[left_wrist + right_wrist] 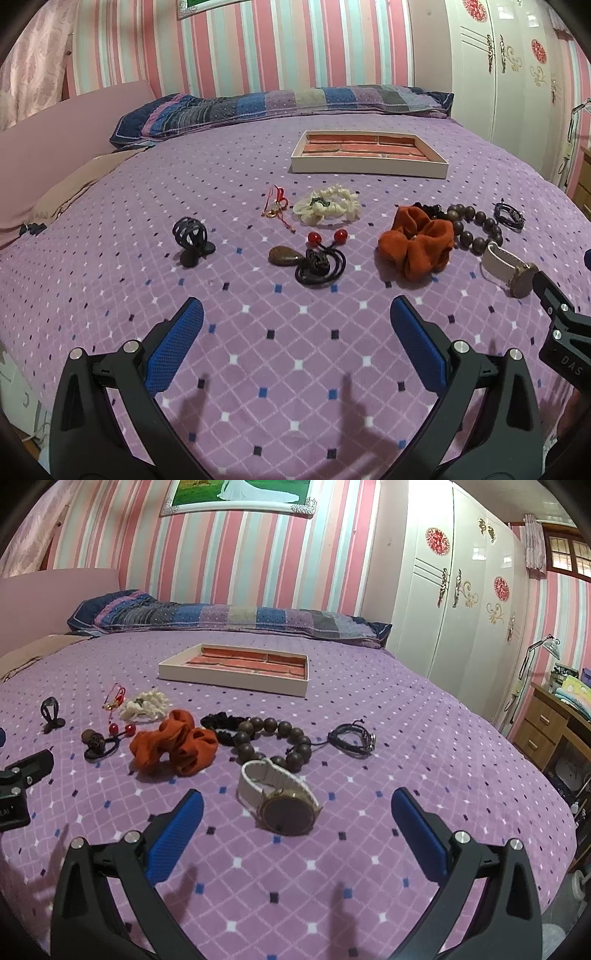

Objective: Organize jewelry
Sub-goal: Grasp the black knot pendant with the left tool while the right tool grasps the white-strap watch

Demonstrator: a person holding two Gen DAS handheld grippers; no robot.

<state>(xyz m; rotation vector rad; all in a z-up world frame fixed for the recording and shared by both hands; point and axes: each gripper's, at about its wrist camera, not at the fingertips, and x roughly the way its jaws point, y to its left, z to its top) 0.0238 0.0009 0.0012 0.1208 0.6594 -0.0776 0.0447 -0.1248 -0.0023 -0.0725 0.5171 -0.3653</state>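
Pink striped wall (258, 554), white wardrobe (461, 602), purple bedspread (406, 738), wooden desk (550, 723).

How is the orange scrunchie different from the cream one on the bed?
The orange scrunchie is a deep rust colour, while the cream scrunchie is off-white. The orange scrunchie looks bulkier, with broad loose folds; the cream scrunchie has tighter, finer ruffles. The orange scrunchie lies nearer both grippers and beside the wooden bead bracelet; the cream scrunchie lies farther back, nearer the tray. Both lie loose on the purple bedspread, outside the tray.
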